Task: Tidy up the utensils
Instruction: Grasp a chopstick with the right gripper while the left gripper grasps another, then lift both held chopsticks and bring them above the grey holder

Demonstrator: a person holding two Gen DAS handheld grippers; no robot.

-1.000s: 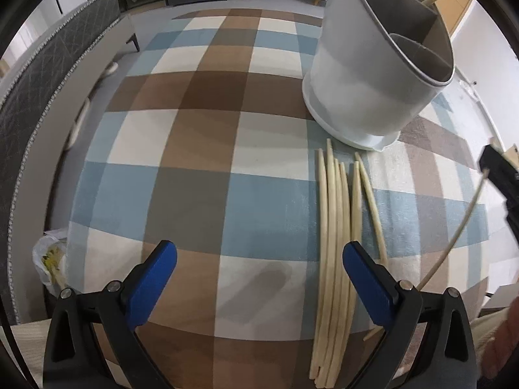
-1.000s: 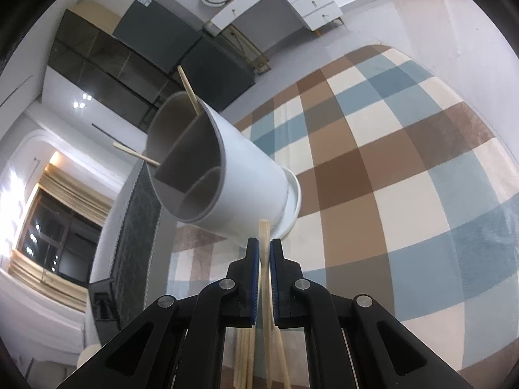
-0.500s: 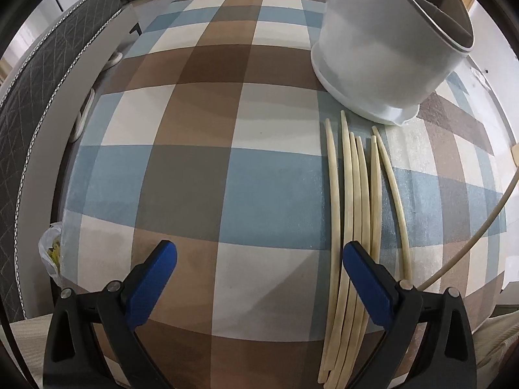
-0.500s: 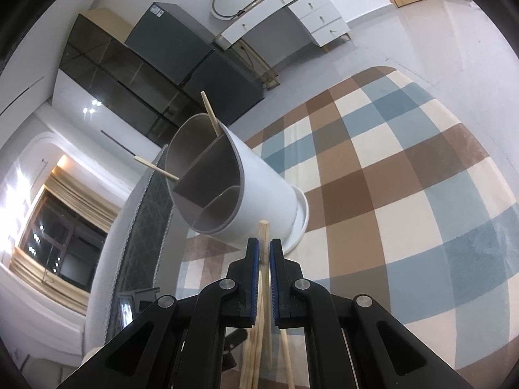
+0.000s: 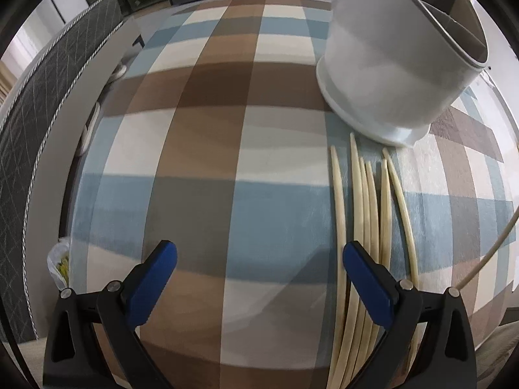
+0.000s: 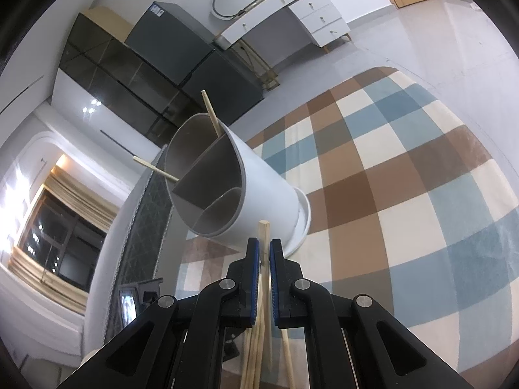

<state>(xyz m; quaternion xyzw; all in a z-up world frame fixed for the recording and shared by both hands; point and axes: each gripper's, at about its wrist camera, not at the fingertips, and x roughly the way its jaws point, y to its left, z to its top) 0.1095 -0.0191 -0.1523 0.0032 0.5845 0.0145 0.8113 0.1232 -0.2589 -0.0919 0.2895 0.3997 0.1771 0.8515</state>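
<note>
A white utensil holder (image 5: 399, 64) with grey inner compartments stands on the checked cloth; it also shows in the right wrist view (image 6: 246, 194), with two chopsticks (image 6: 212, 113) sticking out of it. Several pale chopsticks (image 5: 366, 214) lie side by side in front of the holder. My left gripper (image 5: 259, 256) is open and empty, low over the cloth, its right finger over the chopsticks. My right gripper (image 6: 264, 248) is shut on one chopstick (image 6: 263, 230), held up in front of the holder. That chopstick shows at the right edge of the left wrist view (image 5: 493, 249).
The checked cloth (image 5: 201, 168) covers the table. A dark quilted headboard (image 5: 35, 123) runs along the left. A plastic bag (image 5: 60, 265) sits below the table's left edge. Dark cabinets (image 6: 155, 64) and a white dresser (image 6: 292, 16) stand beyond.
My left gripper has moved down and forward toward the lying chopsticks and the holder. My right gripper has lifted and tilted with its chopstick, keeping its grip.
</note>
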